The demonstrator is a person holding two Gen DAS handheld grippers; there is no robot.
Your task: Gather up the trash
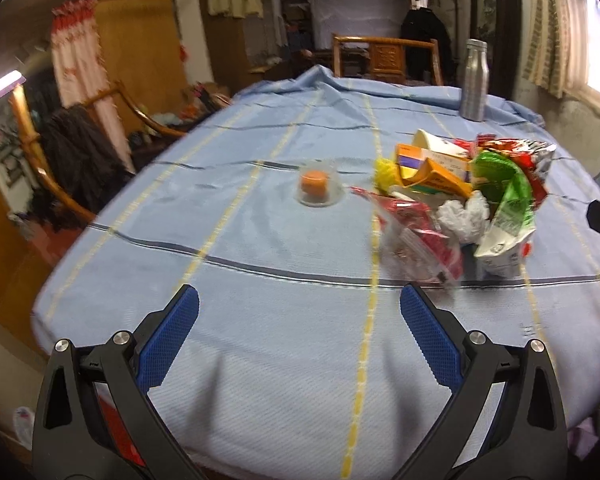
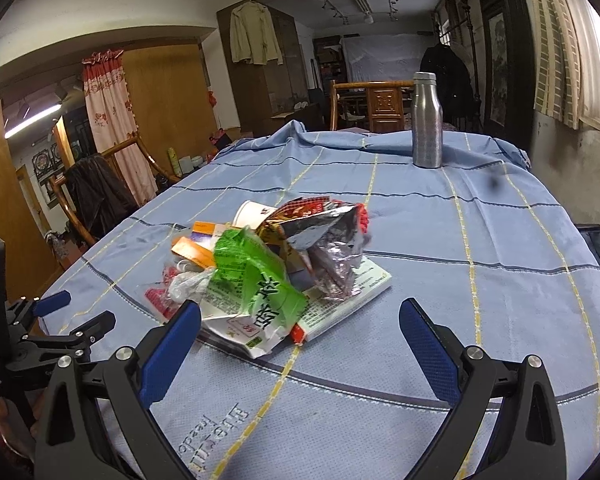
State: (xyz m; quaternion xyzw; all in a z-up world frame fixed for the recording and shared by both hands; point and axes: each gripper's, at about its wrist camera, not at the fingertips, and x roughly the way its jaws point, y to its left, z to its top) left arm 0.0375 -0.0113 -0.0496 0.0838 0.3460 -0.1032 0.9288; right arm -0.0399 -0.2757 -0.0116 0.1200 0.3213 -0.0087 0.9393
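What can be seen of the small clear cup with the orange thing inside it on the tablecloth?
The clear plastic cup appears only in the left wrist view, slightly blurred. It looks like a small transparent dome or tub with a flared rim resting flat on the blue tablecloth, with a rounded orange item inside. It stands alone, left of the trash pile and apart from it. Neither gripper touches it; whether it is upright or inverted cannot be told.

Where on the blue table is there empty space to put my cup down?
The blue striped tablecloth is bare between the heap of crumpled wrappers and cartons and the silver metal bottle, and along the right side. It is also bare left of the small clear dish holding something orange. The heap itself is crowded.
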